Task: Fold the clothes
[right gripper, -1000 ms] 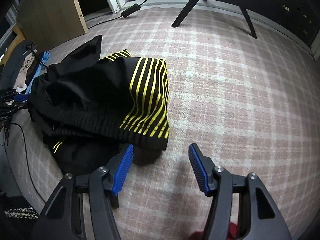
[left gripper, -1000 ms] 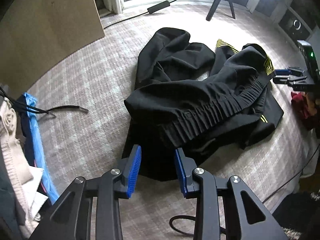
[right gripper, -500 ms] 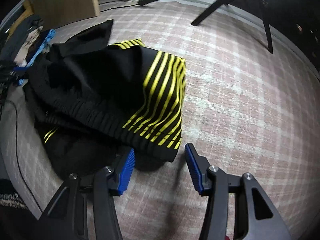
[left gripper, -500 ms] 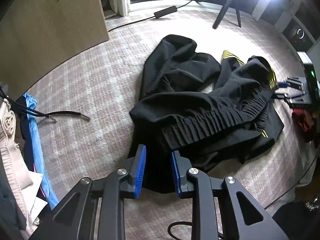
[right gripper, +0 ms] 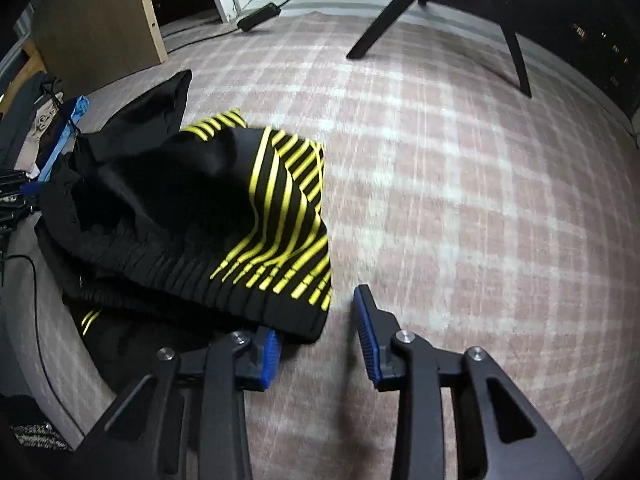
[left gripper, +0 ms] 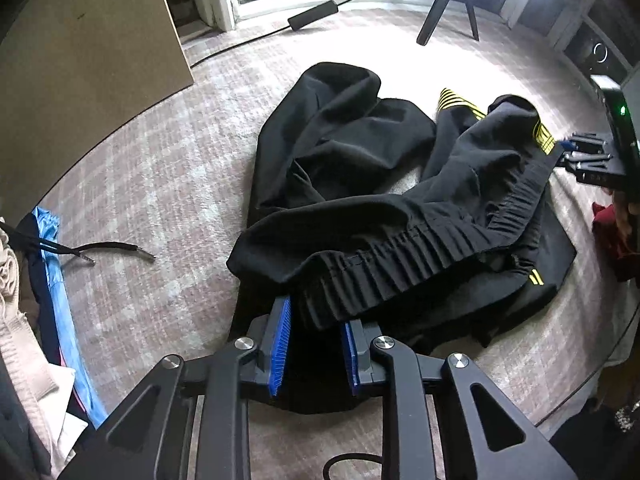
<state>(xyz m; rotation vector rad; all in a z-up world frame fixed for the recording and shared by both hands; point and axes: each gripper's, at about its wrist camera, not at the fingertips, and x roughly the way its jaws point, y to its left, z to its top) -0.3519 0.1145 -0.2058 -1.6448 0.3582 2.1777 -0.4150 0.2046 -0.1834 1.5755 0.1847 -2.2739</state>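
Black pants with yellow stripes (left gripper: 360,216) lie crumpled on the plaid bed cover (left gripper: 160,184). My left gripper (left gripper: 314,332) is open, its blue pads on either side of the ribbed waistband end, which lies between them. In the right wrist view the pants (right gripper: 192,220) show their yellow-striped side panel. My right gripper (right gripper: 316,328) is open at the striped waistband corner; the cloth covers the tip of its left pad (right gripper: 267,354), and the right pad (right gripper: 366,330) stands clear on the cover.
A pile of other clothes (left gripper: 28,300) lies at the left edge, with a black drawstring (left gripper: 108,250) trailing out. A brown board (left gripper: 88,52) leans at the back left. Tripod legs (right gripper: 400,12) and a power brick (left gripper: 314,20) are at the far side.
Both grippers have moved forward to the waistband. The left one's pads now straddle the ribbed end; the right one's left pad has slid under the striped corner.
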